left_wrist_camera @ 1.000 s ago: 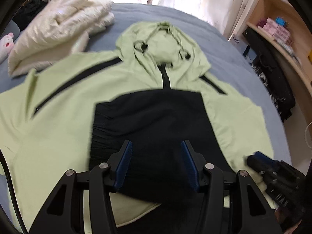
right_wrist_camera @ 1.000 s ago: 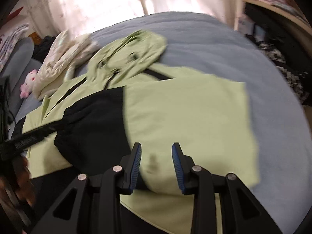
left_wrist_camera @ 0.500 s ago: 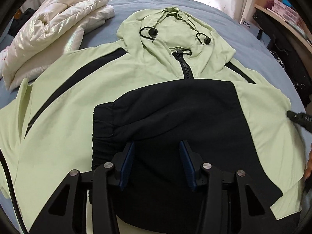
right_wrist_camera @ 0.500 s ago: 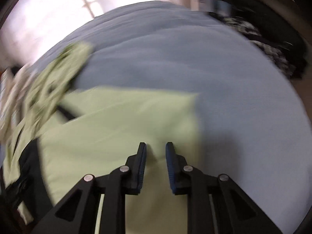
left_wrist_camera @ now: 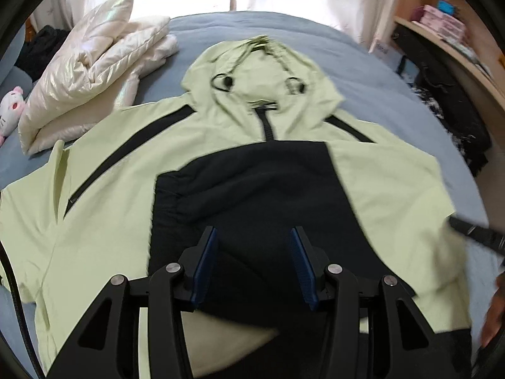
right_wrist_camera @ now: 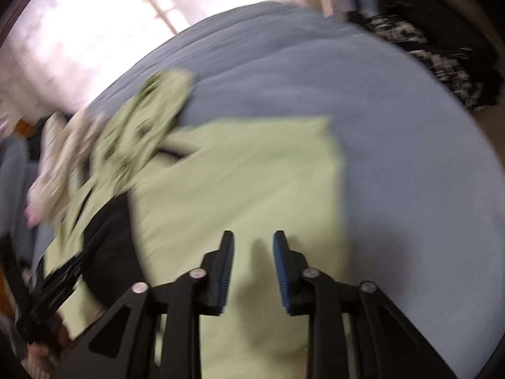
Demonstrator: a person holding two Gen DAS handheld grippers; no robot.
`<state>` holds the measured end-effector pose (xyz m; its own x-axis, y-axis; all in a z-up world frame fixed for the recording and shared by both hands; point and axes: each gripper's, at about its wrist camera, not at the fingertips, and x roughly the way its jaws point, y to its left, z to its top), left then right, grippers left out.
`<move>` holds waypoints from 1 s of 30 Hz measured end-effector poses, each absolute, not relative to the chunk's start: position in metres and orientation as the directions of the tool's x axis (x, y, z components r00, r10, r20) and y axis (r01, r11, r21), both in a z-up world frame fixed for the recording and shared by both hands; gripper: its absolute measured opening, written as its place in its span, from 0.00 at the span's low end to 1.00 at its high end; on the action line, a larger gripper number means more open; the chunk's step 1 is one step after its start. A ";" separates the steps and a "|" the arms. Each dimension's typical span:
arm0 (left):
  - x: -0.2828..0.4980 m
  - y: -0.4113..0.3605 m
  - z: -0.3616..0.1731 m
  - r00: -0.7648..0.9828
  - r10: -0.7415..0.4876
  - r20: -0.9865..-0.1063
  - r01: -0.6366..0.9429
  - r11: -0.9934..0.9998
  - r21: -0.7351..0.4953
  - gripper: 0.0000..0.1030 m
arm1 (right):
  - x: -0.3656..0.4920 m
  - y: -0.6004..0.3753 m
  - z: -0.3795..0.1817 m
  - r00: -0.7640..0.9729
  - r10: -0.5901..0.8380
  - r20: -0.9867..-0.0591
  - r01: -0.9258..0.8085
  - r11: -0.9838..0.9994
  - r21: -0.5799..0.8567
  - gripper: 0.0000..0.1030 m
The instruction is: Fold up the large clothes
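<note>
Left gripper (left_wrist_camera: pixel 253 263) jaws apart, empty, above black panel (left_wrist_camera: pixel 258 195); right gripper (right_wrist_camera: pixel 253 263) jaws apart, empty, over green sleeve (right_wrist_camera: pixel 240 173); hoodie (left_wrist_camera: pixel 104 221) spread flat on blue bed (left_wrist_camera: pixel 372 72); white jacket (left_wrist_camera: pixel 94 69) far left.

Both wrist views look down close, sharing the jacket (left_wrist_camera: pixel 104 208).

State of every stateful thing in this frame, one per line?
Hoodie: spread flat on the bed, zipped, hood up top.
Black garment: lying on the hoodie's middle.
White jacket: folded, beside the hoodie.
Left gripper: open, over the black garment.
Right gripper: open, empty, over the hoodie's edge.
</note>
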<state>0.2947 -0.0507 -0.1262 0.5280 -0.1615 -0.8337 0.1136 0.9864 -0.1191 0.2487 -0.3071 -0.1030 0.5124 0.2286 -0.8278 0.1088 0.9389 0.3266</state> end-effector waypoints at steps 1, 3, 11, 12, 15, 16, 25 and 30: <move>0.288 -0.053 -0.124 0.529 -0.167 -0.832 0.119 0.985 -0.122 0.45 | 0.241 -0.291 -0.106 0.498 0.255 -0.829 0.081 0.938 0.337 0.39; 0.277 -0.059 -0.125 0.525 -0.177 -0.833 0.123 0.984 -0.132 0.45 | 0.232 -0.267 -0.114 0.470 0.282 -0.836 0.033 0.941 0.336 0.41; 0.264 -0.064 -0.165 0.470 -0.112 -0.876 0.102 0.992 -0.073 0.45 | 0.217 -0.269 -0.134 0.457 0.156 -0.875 0.056 0.977 0.204 0.41; 0.264 -0.062 -0.165 0.477 -0.111 -0.872 0.102 0.992 -0.070 0.45 | 0.215 -0.283 -0.134 0.468 0.109 -0.877 0.098 0.980 0.174 0.41; 0.263 -0.059 -0.165 0.477 -0.108 -0.872 0.096 0.993 -0.071 0.46 | 0.210 -0.313 -0.137 0.480 0.061 -0.875 0.169 0.972 0.160 0.41; 0.263 -0.059 -0.164 0.477 -0.107 -0.873 0.094 0.993 -0.071 0.46 | 0.206 -0.324 -0.139 0.484 0.084 -0.871 0.181 0.964 0.193 0.41; 0.257 -0.057 -0.163 0.485 -0.095 -0.869 0.084 0.995 -0.062 0.46 | 0.197 -0.307 -0.154 0.482 0.007 -0.876 0.171 0.980 0.102 0.57; 0.254 -0.055 -0.156 0.487 -0.101 -0.868 0.080 0.994 -0.071 0.46 | 0.201 -0.296 -0.157 0.461 -0.035 -0.887 0.155 0.987 0.041 0.65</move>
<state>0.2535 -0.0546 -0.1561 0.4865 -0.1013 -0.8678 0.0797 0.9943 -0.0714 0.2008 -0.2964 -0.1572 0.4606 -0.0349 -0.8869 0.1546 0.9871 0.0415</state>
